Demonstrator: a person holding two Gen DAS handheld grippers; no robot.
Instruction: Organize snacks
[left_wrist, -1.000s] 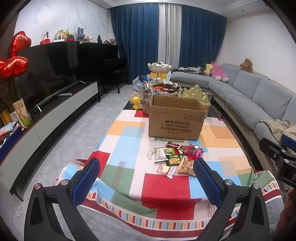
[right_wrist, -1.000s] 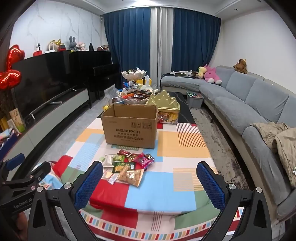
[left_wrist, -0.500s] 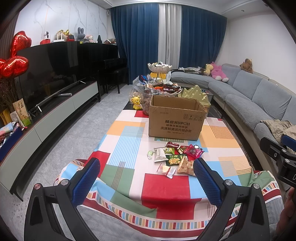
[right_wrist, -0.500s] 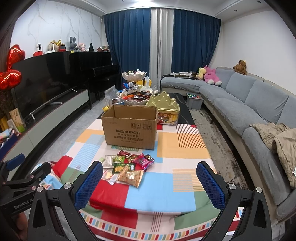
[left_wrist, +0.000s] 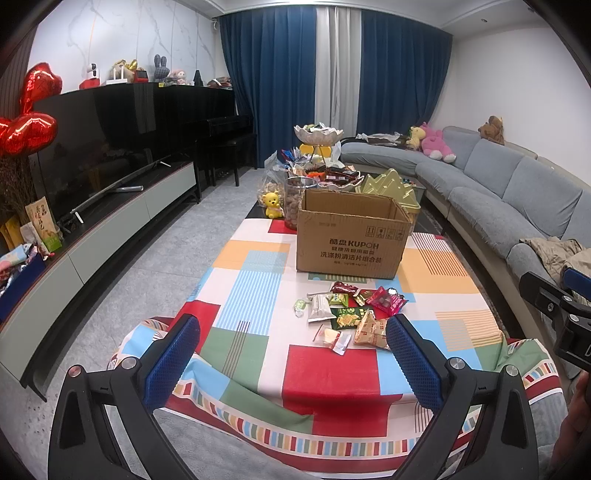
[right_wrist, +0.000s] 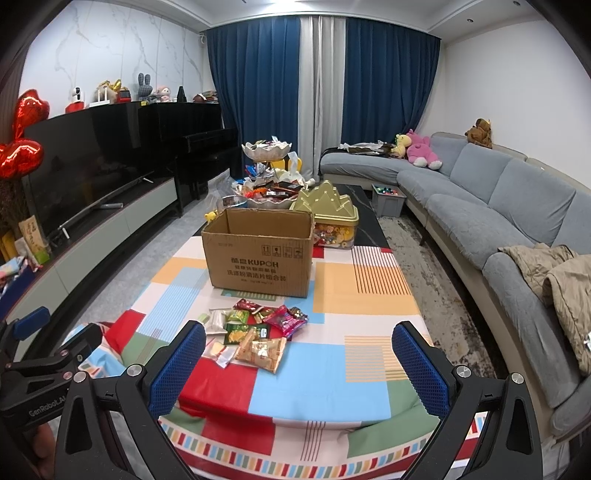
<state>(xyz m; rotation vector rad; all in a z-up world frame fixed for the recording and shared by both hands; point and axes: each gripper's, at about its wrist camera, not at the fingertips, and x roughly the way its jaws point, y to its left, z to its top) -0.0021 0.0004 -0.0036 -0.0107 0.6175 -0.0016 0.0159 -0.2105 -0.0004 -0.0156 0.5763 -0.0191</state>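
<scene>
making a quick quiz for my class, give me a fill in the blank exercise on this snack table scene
1. The snack packets lie on the tablecloth in front of the ____ box.
2. Both the left gripper and the right gripper have their jaws ____.
3. The top of the box is ____.
4. The pink plush toy sits on the grey ____.

Missing words: cardboard; open; open; sofa
</scene>
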